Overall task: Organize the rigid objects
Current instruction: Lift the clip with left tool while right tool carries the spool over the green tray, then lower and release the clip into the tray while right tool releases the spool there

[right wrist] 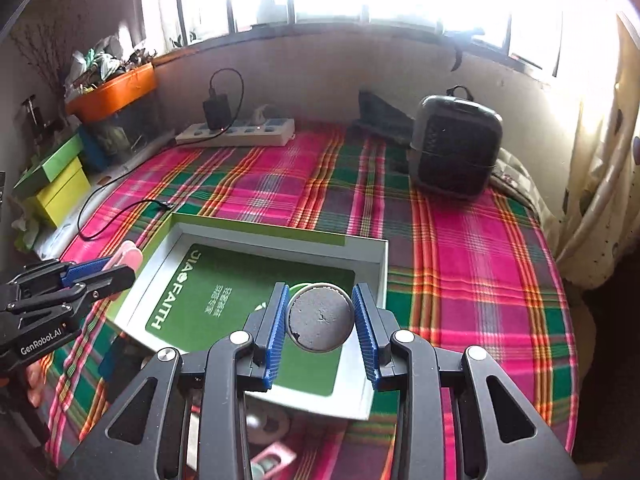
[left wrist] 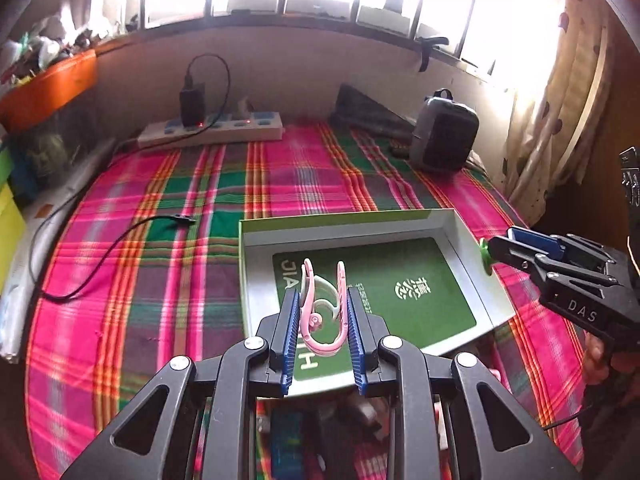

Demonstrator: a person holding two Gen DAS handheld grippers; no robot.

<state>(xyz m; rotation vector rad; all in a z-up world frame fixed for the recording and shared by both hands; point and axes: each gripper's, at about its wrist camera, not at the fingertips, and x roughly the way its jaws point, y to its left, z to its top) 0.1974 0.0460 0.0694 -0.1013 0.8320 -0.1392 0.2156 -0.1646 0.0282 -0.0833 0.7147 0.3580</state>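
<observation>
Clips and discs were the cargo at this moment. A pink clip [left wrist: 320, 312] sat clenched between the blue pads of the left gripper [left wrist: 323, 320], low in the centre of the left wrist frame, held above the shallow tray [left wrist: 468, 240] with the green card on its floor. The right gripper [right wrist: 320, 318] was clamped on a round grey disc with a green rim [right wrist: 320, 317], low centre in the right wrist frame, also over the tray's near part; seen from the left wrist camera, the green rim showed at the tray's right wall.

Judging by this, the step in hand was setting both pieces into the tray. Doing it well probably meant lowering each until it was close to the green card before letting go, keeping the two apart so they would not knock together, and placing the clip flat so it could not spring out. The disc should go down face-flat, away from the wall.

What the disc actually was could not be made out; only its scuffed grey face showed. Objects beneath the grippers, at the bottom edge of both frames, were blurred and cut off by the jaws. The window glare washed out the upper frame. The plaid cloth [right wrist: 480, 260] ran out of view at the right edge.
</observation>
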